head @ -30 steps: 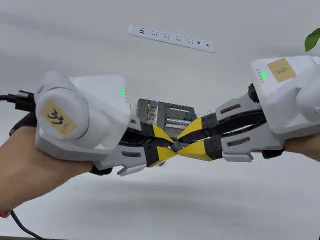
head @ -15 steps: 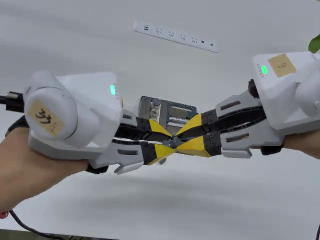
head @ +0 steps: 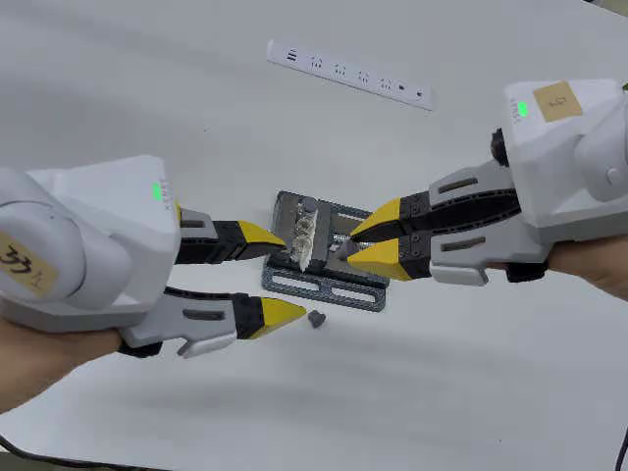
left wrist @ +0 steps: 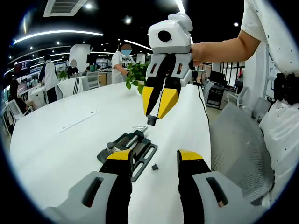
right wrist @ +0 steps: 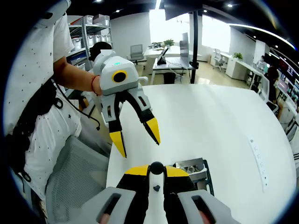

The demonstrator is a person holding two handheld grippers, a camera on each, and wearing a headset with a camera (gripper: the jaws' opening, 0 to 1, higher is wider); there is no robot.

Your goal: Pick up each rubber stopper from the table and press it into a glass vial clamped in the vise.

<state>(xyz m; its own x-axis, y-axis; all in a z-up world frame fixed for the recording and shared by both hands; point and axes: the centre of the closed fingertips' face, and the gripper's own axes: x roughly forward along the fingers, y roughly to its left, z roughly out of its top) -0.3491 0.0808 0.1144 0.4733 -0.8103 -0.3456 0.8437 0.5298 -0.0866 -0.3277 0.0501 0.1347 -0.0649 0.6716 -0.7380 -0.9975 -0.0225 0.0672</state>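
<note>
Dark rubber shows between the yellow tips of the right tool [head: 355,244]. It is clenched on a stopper [right wrist: 156,167], which appears as a round knob in the right gripper view. In the left gripper view this tool hangs tip-down above the vise [left wrist: 127,148], clear of it, with the stopper at its very end.

The vise sits on the white tabletop [head: 442,392]. A pale vial [head: 305,245] stands in it, toward the vise's left side in the head view. There the right tool's tips are just beside the vial.

The left tool [head: 278,274] is released, with its jaws wide apart and nothing between them. In the head view its upper jaw overlaps the vise's left edge. Its lower jaw points at a loose stopper [head: 316,319], which lies on the tabletop just in front of the vise, near the tip but apart from it. The left gripper view frames that loose stopper between the tool's own jaws.

A white strip [head: 348,74] of sockets lies well beyond the vise.
</note>
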